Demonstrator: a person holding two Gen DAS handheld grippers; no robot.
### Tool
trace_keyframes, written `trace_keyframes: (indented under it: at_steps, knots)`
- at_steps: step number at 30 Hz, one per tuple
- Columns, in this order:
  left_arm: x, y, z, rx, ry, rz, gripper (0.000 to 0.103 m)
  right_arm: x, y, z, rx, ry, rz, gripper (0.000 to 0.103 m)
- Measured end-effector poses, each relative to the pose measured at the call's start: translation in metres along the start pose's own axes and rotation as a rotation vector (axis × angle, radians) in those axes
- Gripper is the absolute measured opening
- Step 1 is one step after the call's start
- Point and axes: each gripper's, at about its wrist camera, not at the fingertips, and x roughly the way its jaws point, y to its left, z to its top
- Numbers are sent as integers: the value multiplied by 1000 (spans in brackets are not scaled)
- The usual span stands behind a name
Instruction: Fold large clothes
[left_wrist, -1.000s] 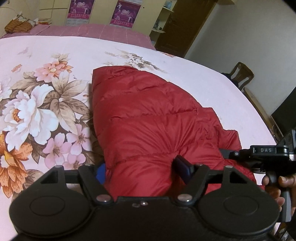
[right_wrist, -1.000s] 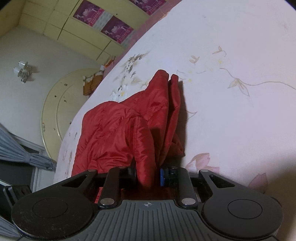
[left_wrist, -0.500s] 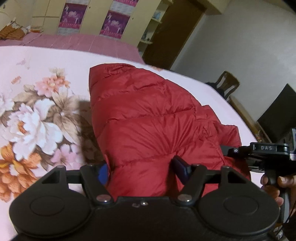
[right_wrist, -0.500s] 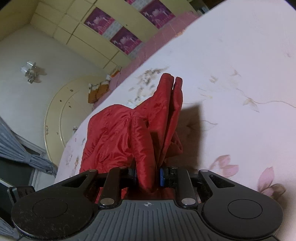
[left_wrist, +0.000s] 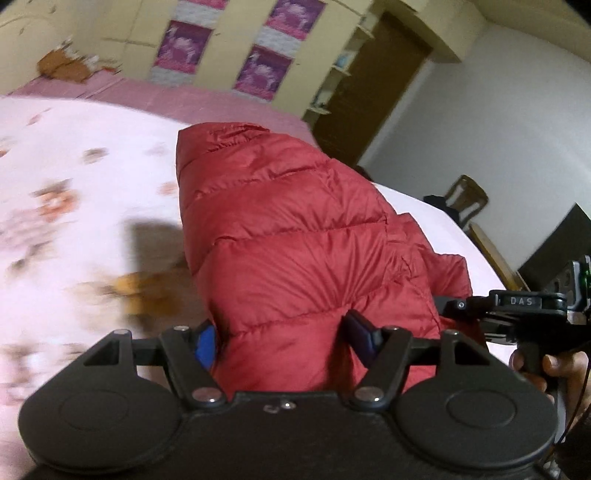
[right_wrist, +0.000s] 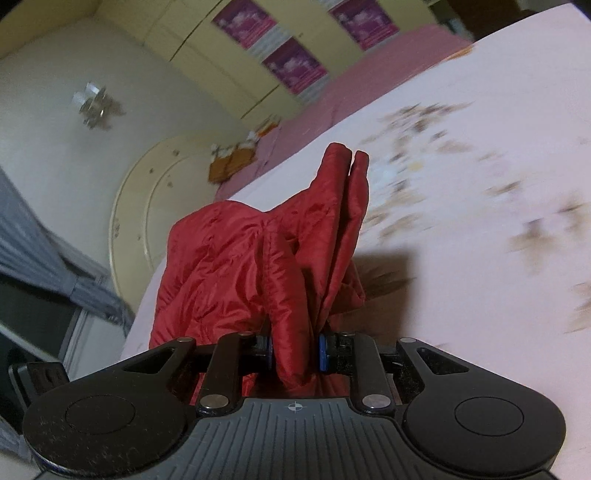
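A red quilted puffer jacket hangs lifted above the floral bed sheet. My left gripper is shut on a thick bunch of the jacket's near edge, the blue pads pressed into both sides. My right gripper is shut on another fold of the jacket, which rises in front of it with a sleeve end sticking up. The right gripper also shows at the right edge of the left wrist view, held by a hand.
The pink floral bed sheet spreads under the jacket, with its shadow on it. A yellow wardrobe with purple posters stands behind the bed. A brown door and a wooden chair are at the right.
Both grippers have risen with the jacket, lifting it off the bed. The jacket now hangs higher and the bed looks farther and blurred.
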Motion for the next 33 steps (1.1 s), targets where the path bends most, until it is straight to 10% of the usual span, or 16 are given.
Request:
trace_keyframes:
  at_steps: [14,33]
  knots:
    - [1,156,17,-119,95,3,69,140,49,-38,86,90,-10,21]
    - [11,142,6,-143,84,2,72,138,36,-19,101,81,-45,21]
